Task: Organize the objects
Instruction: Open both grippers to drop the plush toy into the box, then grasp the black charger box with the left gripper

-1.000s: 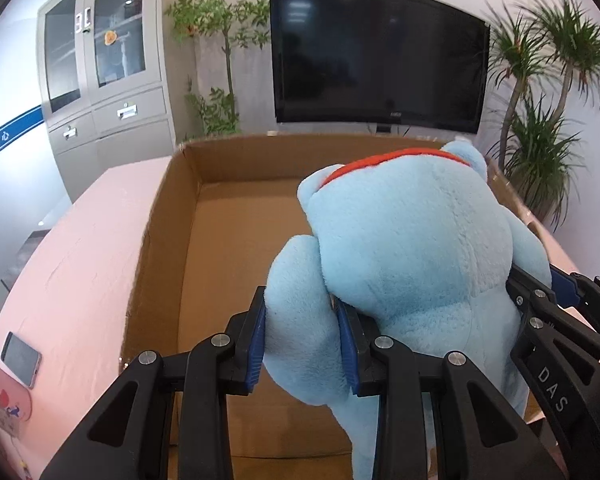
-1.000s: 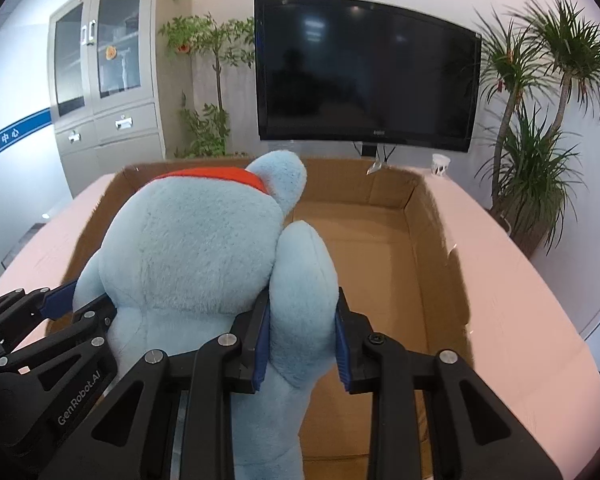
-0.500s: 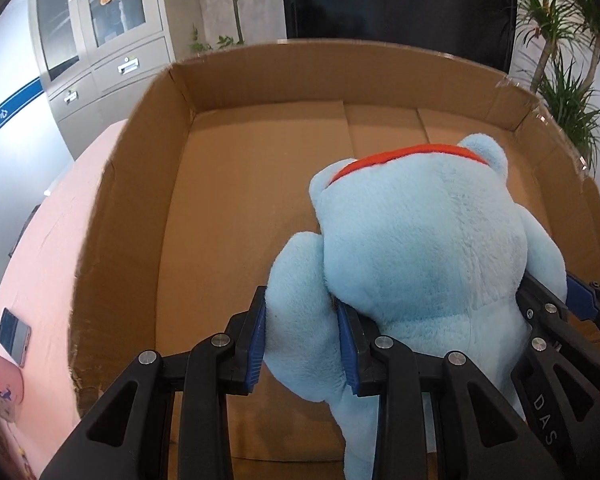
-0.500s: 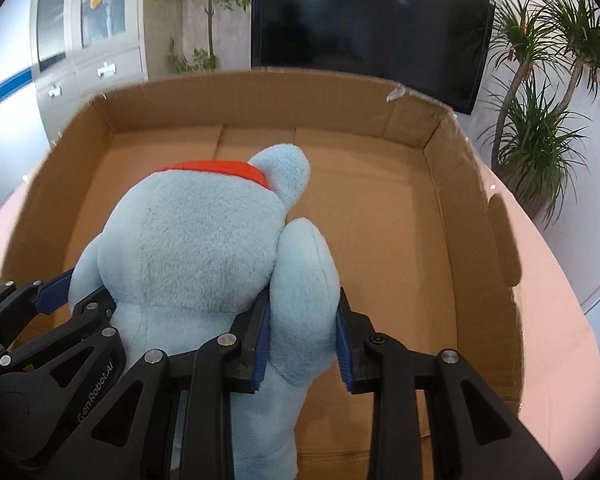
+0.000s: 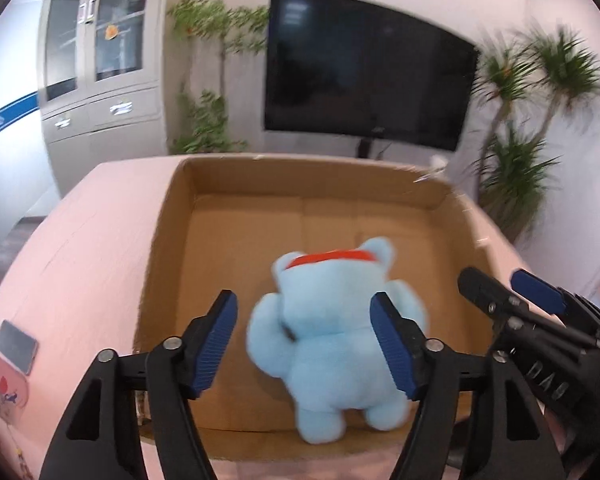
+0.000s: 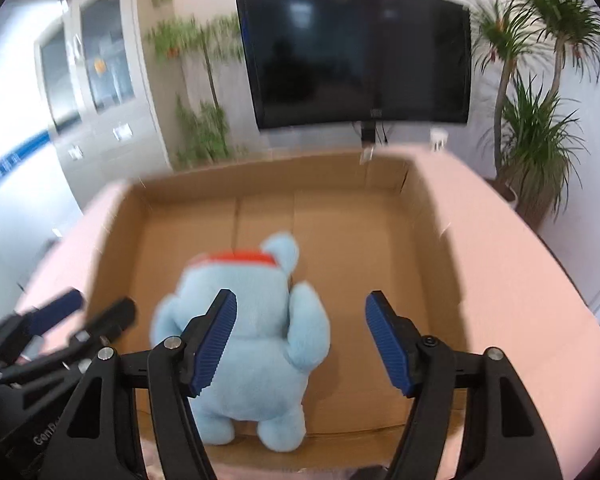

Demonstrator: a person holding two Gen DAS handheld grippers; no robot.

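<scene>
Between the blue pads of the left gripper (image 5: 304, 344) nothing is being pressed: its jaws are opening, standing well apart, and the light blue plush toy (image 5: 332, 332) is sitting beyond and below them, free of both pads. Over on the other side, the right gripper (image 6: 300, 340) is doing the same, its jaws opening wide with no pad touching the toy, which is showing behind its left finger. Each gripper is appearing at the edge of the other's view, the right one (image 5: 516, 304) with its black fingers and blue pad also spread.

Inside the cardboard box (image 5: 160, 248) the plush toy is resting on the floor near the front wall, its back toward the cameras, its red collar (image 5: 332, 258) facing the far wall. Around it the box floor is lying bare. Underneath, the box is sitting on a pink table (image 5: 80, 240), and a dark phone (image 5: 16, 346) is lying flat near the table's left edge. Farther out, a black screen (image 5: 364, 68), a grey cabinet (image 5: 96, 64) and leafy plants (image 5: 532, 128) are standing along the white wall, all blurred.
</scene>
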